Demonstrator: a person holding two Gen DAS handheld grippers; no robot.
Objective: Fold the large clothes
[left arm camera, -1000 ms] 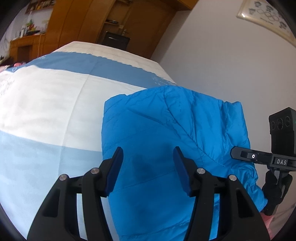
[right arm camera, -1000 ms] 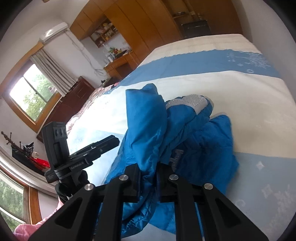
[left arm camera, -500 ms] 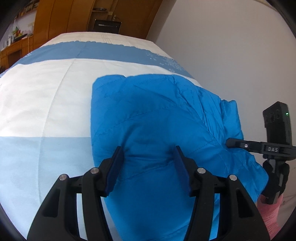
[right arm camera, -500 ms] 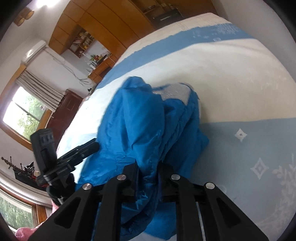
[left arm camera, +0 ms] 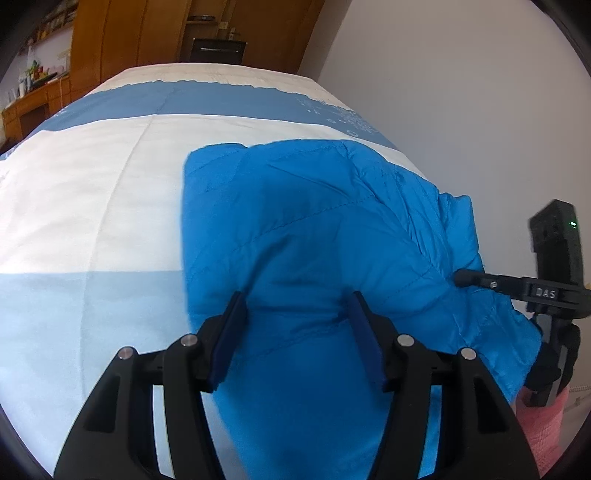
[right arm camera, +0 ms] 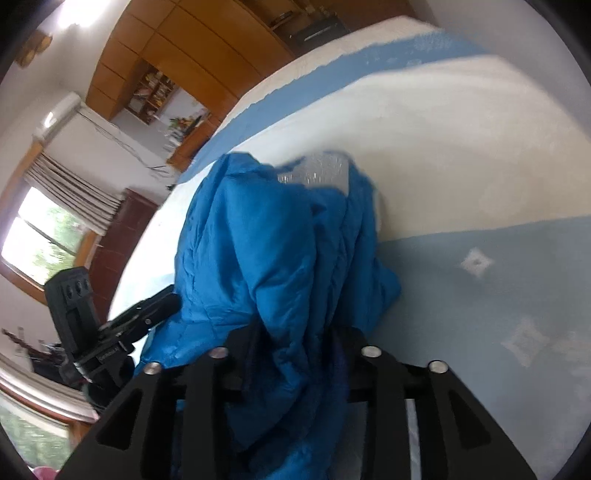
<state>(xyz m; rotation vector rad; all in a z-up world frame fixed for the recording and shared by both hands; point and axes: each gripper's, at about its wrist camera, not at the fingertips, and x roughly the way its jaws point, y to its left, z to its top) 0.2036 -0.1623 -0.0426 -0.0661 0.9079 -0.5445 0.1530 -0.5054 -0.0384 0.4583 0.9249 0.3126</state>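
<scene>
A bright blue puffy jacket [left arm camera: 314,236] lies folded on the bed. My left gripper [left arm camera: 297,317] is open, its blue-padded fingers [left arm camera: 229,332] spread over the jacket's near part without pinching it. In the right wrist view the jacket [right arm camera: 258,266] is bunched and lifted, a grey lining patch [right arm camera: 317,171] showing at its far end. My right gripper [right arm camera: 295,343] is shut on a thick fold of the jacket. The right gripper also shows in the left wrist view [left arm camera: 546,291] at the jacket's right edge, and the left gripper in the right wrist view [right arm camera: 110,325].
The bed cover [left arm camera: 92,192] has white and blue bands and fills the area left of the jacket. A white wall [left arm camera: 461,92] runs along the bed's right side. Wooden cabinets [left arm camera: 147,33] stand beyond the bed. A window with curtains [right arm camera: 48,221] is at the left.
My right gripper has carried the jacket fold sideways and swung its view. The left gripper has stayed open and moved slightly closer over the jacket, which now lies flatter under it.
</scene>
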